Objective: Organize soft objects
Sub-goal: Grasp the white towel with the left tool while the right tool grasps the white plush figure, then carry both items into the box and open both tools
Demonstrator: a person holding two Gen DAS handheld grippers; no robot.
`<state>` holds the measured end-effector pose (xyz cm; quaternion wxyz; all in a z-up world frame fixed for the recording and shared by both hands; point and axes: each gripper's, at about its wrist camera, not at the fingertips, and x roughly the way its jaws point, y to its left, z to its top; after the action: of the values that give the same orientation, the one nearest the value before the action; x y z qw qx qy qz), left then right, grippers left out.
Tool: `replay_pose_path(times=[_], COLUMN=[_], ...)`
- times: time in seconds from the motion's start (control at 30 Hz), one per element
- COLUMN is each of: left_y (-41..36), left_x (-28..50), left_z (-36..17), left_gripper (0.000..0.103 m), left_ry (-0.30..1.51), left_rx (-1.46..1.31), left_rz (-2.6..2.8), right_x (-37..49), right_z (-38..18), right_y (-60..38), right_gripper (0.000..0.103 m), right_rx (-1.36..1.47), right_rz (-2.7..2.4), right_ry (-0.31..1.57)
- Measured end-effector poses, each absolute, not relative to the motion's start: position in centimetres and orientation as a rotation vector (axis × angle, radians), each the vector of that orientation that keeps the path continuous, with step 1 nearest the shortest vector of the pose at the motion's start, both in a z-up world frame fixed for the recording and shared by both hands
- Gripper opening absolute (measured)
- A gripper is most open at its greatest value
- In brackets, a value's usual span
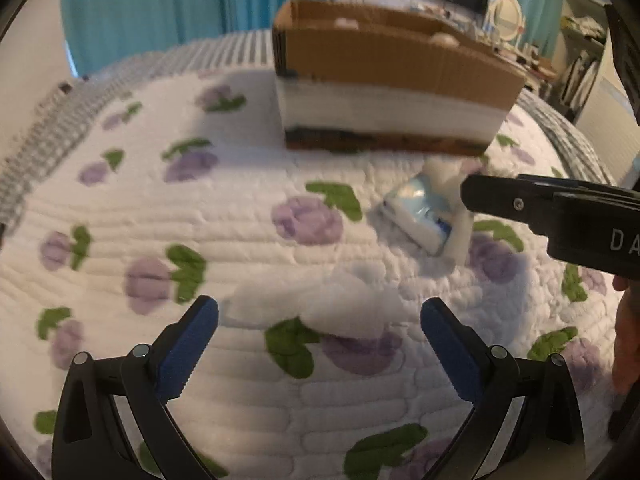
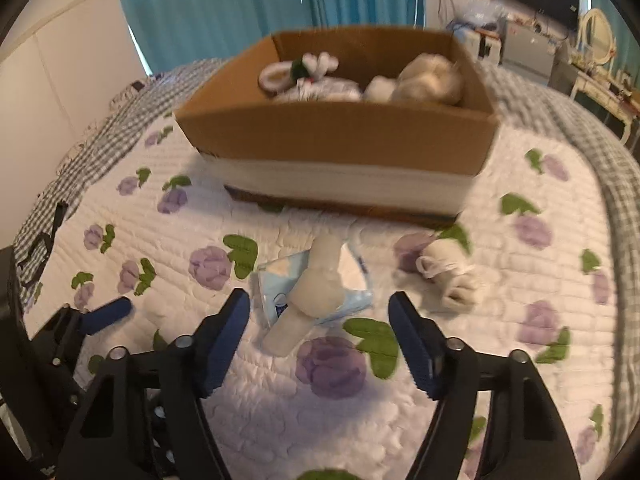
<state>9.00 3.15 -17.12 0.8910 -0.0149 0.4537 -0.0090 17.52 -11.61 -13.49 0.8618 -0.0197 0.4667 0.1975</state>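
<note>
My right gripper hangs with jaws wide apart, empty, just short of the pale sock draped over the blue tissue packet, both in front of the cardboard box. I judge a careless close could pinch the packet too. My left gripper, also spread and empty, faces a white fluffy piece; it blends into the quilt, so I might scoop bedding.
</note>
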Motion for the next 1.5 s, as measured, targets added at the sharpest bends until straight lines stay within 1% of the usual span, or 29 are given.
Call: replay_pose_path(times=[0.07,0.13,0.17,0.2,0.23,0.3,0.37,0.4,0.47,0.57,0.7,0.97,1.23,1.5], left_y=[3.3,3.4,3.3,3.3,3.1,3.0,3.1,3.1,3.2,3.3,3.1,2.1,1.9,1.4], left_x=[9.6,10.1,10.2,10.3,10.4,10.5,10.5,10.4,10.3,9.9,9.2,6.9,5.6,5.9], left_z=[-17.9,-18.6,-18.8,-19.0,-19.1,-19.4,-19.4,-19.3,-19.0,-18.6,-17.6,-13.3,-7.7,-2.2], left_gripper=[0.102,0.101,0.098,0.097,0.096,0.094,0.076,0.071,0.051,0.043,0.042,0.042,0.042,0.042], left_ry=[0.972,0.992,0.996,0.998,1.004,1.013,1.01,1.006,1.003,0.994,0.971,0.891,0.791,0.68], left_rx=[-0.055,-0.069,-0.067,-0.065,-0.058,-0.047,-0.055,-0.061,-0.076,-0.087,-0.082,-0.024,-0.019,0.018], left_rz=[-0.017,-0.023,-0.025,-0.031,-0.043,-0.048,-0.063,-0.071,-0.097,-0.12,-0.139,-0.152,-0.159,-0.161], right_x=[18.2,18.7,18.9,19.0,19.1,19.0,18.8,18.6,18.3,17.5,16.3,13.1,10.1,9.7], right_z=[-14.1,-14.6,-14.8,-15.1,-15.4,-15.6,-15.5,-15.4,-15.1,-14.4,-13.4,-9.7,-4.6,0.9], right_y=[-11.6,-11.4,-11.3,-11.1,-11.1,-11.2,-11.5,-11.7,-12.3,-13.1,-13.8,-15.0,-15.7,-16.3], right_gripper=[0.063,0.054,0.046,0.035,0.032,0.031,0.031,0.031,0.031,0.031,0.031,0.031,0.031,0.031], right_rx=[-0.021,-0.016,-0.02,-0.026,-0.03,-0.019,-0.001,0.008,0.023,0.045,0.056,0.061,0.027,-0.019], right_rz=[0.416,0.419,0.422,0.421,0.42,0.42,0.424,0.426,0.427,0.424,0.414,0.417,0.428,0.44], right_ry=[0.997,1.008,1.015,1.019,1.025,1.024,1.022,1.023,1.023,1.01,0.988,0.909,0.809,0.707])
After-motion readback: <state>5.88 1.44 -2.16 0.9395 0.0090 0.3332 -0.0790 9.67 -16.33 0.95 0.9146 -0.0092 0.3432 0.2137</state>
